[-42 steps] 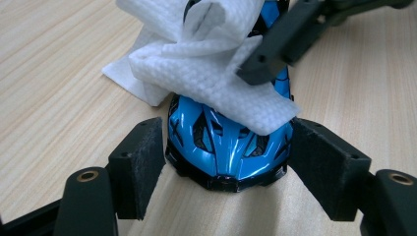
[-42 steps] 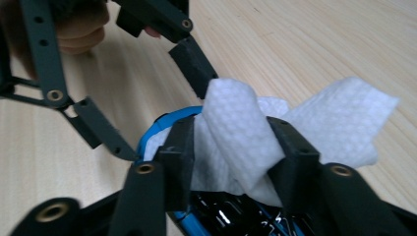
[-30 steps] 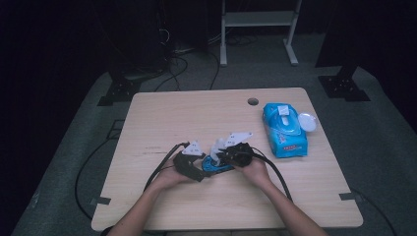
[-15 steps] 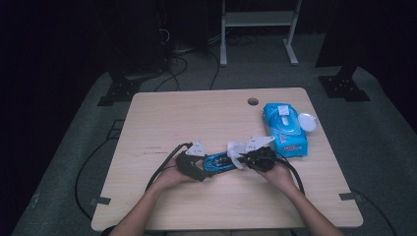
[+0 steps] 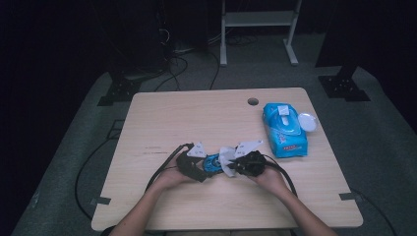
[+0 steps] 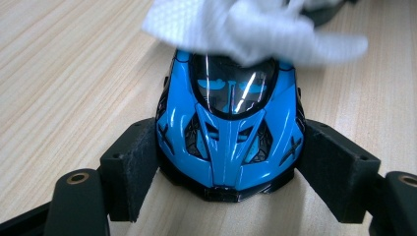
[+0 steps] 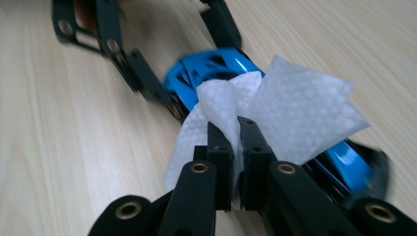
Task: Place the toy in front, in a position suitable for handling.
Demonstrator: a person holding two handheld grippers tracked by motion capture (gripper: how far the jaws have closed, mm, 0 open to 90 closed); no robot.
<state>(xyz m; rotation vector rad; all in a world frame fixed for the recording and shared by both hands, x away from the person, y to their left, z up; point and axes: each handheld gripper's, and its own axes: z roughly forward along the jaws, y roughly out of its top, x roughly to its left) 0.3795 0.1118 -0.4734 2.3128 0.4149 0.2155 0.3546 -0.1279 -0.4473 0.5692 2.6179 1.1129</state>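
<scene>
Left fingers flank the toy car (both sides touching).

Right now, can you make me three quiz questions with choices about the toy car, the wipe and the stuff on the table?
1. Where is the wipes pack?
A. right side of the table
B. on the floor
C. on the car

2. What colour is the toy car?
A. red
B. blue
C. green

3. What does the right gripper do?
A. hangs open
B. pinches the white wipe
C. grips the pack

Answers: 1 A, the pack lies near the right edge. 2 B, the body is shiny blue. 3 B, the jaws clamp the wipe on the car.
</scene>
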